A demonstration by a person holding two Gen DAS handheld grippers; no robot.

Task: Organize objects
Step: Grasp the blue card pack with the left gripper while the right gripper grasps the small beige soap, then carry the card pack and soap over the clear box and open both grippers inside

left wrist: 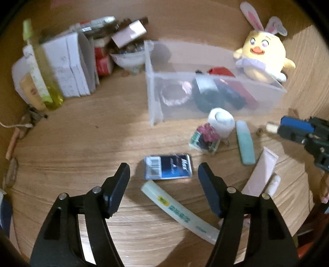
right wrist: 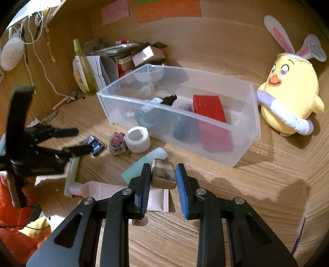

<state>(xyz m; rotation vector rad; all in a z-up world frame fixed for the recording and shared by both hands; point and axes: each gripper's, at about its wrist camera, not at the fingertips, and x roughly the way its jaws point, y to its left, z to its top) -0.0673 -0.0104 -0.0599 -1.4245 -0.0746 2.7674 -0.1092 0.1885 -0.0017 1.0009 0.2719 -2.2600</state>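
Ahead of the right gripper [right wrist: 163, 174] stand a clear, smooth plastic bin [right wrist: 244, 141] and a soft plush chick [right wrist: 287, 96] on matt wood-grain desk [right wrist: 257, 195].

place: home desk nook | evidence: plush chick [right wrist: 287, 96]; toiletry bottles [right wrist: 84, 69]; sticky notes [right wrist: 167, 8] on wall

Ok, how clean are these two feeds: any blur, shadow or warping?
Left wrist view: motion-blurred around the clear bin, a shadow patch on the table, fisheye bending at the edges. Right wrist view: sharper, the held block readable, corners dark.
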